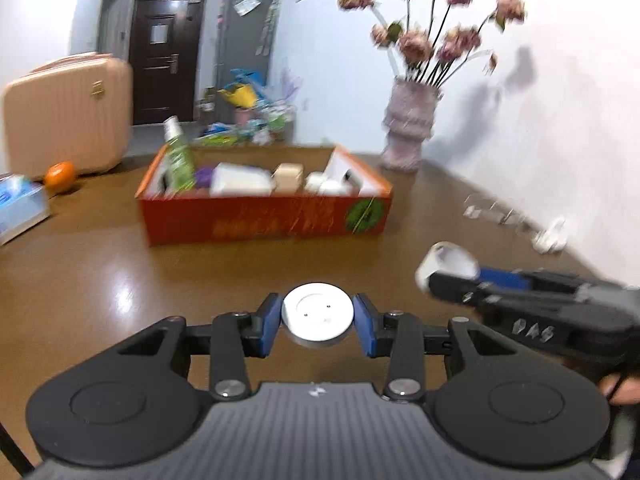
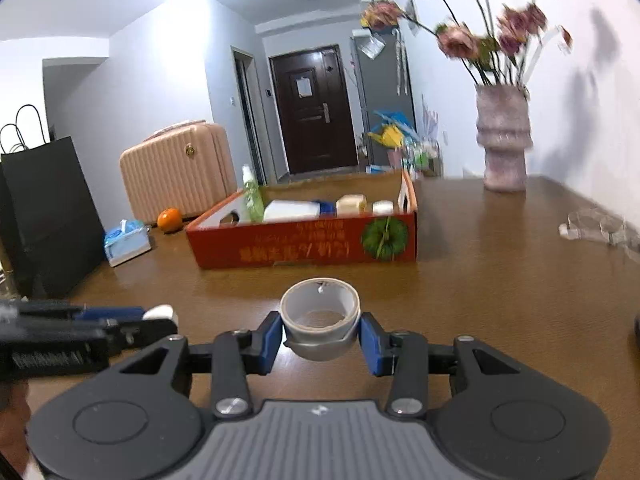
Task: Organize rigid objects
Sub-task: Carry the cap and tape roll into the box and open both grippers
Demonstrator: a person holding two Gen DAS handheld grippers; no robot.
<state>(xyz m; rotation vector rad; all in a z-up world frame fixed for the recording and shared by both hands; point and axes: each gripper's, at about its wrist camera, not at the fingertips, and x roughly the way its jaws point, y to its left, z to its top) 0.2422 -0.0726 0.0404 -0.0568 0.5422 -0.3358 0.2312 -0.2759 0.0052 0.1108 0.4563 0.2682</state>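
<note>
My left gripper point(image 1: 318, 322) is shut on a round white puck-shaped lid point(image 1: 318, 314), held above the brown table. My right gripper point(image 2: 320, 334) is shut on a grey tape roll point(image 2: 320, 316), also held above the table. The right gripper shows at the right of the left wrist view point(image 1: 452, 270) with the tape roll point(image 1: 446, 262). The left gripper shows at the left of the right wrist view point(image 2: 160, 316). Ahead stands an open red cardboard box point(image 1: 264, 220), also in the right wrist view point(image 2: 304, 244), holding a green bottle point(image 1: 178, 158), white boxes and small jars.
A vase of dried pink flowers point(image 1: 408, 128) stands behind the box by the wall. An orange point(image 1: 60, 176), a tissue pack point(image 1: 20, 208) and a pink suitcase point(image 1: 68, 120) are at the left. A black paper bag point(image 2: 44, 208) stands far left. Clear glass items point(image 2: 596, 226) lie at the right.
</note>
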